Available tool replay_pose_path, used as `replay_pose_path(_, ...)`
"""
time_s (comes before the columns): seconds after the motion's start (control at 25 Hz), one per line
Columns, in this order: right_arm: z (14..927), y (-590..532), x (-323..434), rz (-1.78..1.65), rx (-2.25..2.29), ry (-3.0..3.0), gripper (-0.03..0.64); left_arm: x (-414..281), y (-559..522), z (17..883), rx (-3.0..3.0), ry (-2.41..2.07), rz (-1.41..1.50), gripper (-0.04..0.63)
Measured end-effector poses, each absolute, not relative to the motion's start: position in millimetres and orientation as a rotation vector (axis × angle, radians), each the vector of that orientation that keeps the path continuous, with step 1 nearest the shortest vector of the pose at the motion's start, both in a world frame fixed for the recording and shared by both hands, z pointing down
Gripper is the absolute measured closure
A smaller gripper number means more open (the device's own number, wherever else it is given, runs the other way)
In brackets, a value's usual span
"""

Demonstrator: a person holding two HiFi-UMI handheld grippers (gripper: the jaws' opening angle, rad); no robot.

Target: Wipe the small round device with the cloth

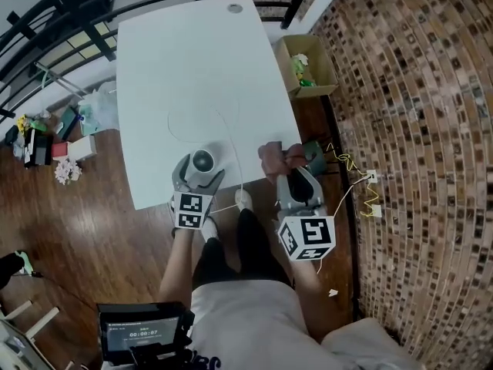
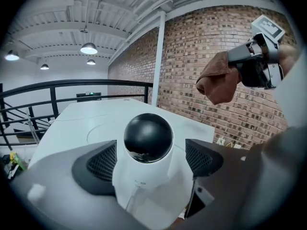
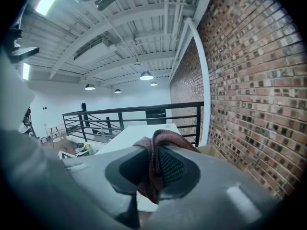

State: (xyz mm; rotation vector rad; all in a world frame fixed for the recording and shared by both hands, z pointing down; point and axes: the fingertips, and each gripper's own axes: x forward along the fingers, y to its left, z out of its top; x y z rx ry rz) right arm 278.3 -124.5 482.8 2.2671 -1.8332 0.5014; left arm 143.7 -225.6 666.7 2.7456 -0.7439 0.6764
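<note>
From above, the wiping hasn't begun, as far as I can judge. The small round device [image 1: 202,160], white with a dark domed top, stands on the white table [image 1: 192,60] near its front edge, with a thin cable [image 1: 231,141] trailing from it across the tabletop. The left gripper [image 1: 200,170] reaches in from the person's side and brackets the device. The right gripper [image 1: 299,177] hangs off the table's front right corner with the reddish-brown cloth [image 1: 273,159] bunched at its tip, near the device but apart from it. Both forearms reach forward from the body, each tool tipped somewhat downward. A cardboard box [image 1: 308,64] sits on the floor beyond the table's right side.

In the left gripper view, the device stands squarely between the two spread jaws. A gap shows at the right pad, so I read this tool as released around the device, not gripping it. The cloth [image 2: 218,83] hangs up and to the right, clear of the dome.

In the right gripper view, the jaws are clenched on a fold of the cloth, which bulges out above them. What is left is the whole job: bring the cloth onto the dome and rub it.
</note>
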Motion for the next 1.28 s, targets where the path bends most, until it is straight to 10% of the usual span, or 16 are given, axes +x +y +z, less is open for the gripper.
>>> replay_pose_path(0.72,472.4,-135.0,277.3,0.506,2.185,-2.004,0.58,157.9,-230.9,720.1,2.671,-0.721,0.98,0.195)
replay_pose_path(1.28,410.5,-214.2,186.4,0.826,1.042,-2.81,0.58,157.8,-136.9,503.3,3.252,-0.073,0.891,0.195)
